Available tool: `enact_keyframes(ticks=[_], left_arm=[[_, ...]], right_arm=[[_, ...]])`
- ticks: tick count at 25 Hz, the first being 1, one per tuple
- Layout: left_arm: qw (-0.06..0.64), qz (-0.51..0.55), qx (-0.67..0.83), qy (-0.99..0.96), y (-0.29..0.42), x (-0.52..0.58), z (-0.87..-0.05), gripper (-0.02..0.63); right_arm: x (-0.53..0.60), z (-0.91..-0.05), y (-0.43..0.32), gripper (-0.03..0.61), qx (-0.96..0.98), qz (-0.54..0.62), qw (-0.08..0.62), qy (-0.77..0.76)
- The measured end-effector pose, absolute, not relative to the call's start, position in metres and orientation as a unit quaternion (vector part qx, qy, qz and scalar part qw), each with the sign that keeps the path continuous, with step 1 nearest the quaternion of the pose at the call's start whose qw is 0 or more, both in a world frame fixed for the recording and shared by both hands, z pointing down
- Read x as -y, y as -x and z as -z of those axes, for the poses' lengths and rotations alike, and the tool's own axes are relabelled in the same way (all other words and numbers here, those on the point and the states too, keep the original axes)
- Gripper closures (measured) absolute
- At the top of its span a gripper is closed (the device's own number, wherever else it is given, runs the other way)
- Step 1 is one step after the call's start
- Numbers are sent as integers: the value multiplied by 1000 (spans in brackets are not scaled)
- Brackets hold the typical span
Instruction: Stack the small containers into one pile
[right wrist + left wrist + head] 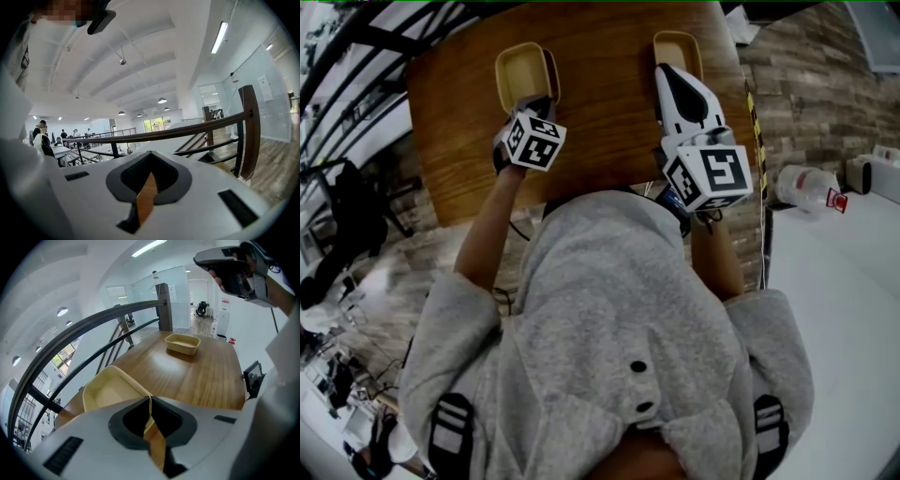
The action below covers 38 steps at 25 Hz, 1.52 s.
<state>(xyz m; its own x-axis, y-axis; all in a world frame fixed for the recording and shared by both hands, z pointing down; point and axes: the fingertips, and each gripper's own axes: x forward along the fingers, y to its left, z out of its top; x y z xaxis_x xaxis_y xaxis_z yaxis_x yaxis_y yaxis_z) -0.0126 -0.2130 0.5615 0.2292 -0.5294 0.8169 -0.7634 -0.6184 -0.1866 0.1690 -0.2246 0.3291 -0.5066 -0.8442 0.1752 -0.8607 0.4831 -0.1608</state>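
Two small beige containers are on the wooden table (600, 122). The left container (523, 73) (110, 387) has its near wall pinched between the jaws of my left gripper (534, 101) (150, 404), which is shut on it. The right container (678, 49) (182, 343) sits alone at the far edge. My right gripper (666, 73) (147, 177) hovers just short of it, jaws shut with nothing between them, and also shows in the left gripper view (232, 263). The right gripper view shows no container.
A dark metal railing (93, 329) (187, 131) runs past the table's far and left sides. The table's right edge drops to a stone-tiled floor, where a white jug (806, 187) lies. The person's grey hooded top (619, 337) fills the lower head view.
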Motion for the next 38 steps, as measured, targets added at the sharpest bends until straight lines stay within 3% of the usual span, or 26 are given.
enact_keyframes(ticks=[38], left_arm=[[173, -472, 390, -772, -14, 234, -602, 587]], right_arm=[[252, -342, -195, 569, 858, -134, 39, -494]])
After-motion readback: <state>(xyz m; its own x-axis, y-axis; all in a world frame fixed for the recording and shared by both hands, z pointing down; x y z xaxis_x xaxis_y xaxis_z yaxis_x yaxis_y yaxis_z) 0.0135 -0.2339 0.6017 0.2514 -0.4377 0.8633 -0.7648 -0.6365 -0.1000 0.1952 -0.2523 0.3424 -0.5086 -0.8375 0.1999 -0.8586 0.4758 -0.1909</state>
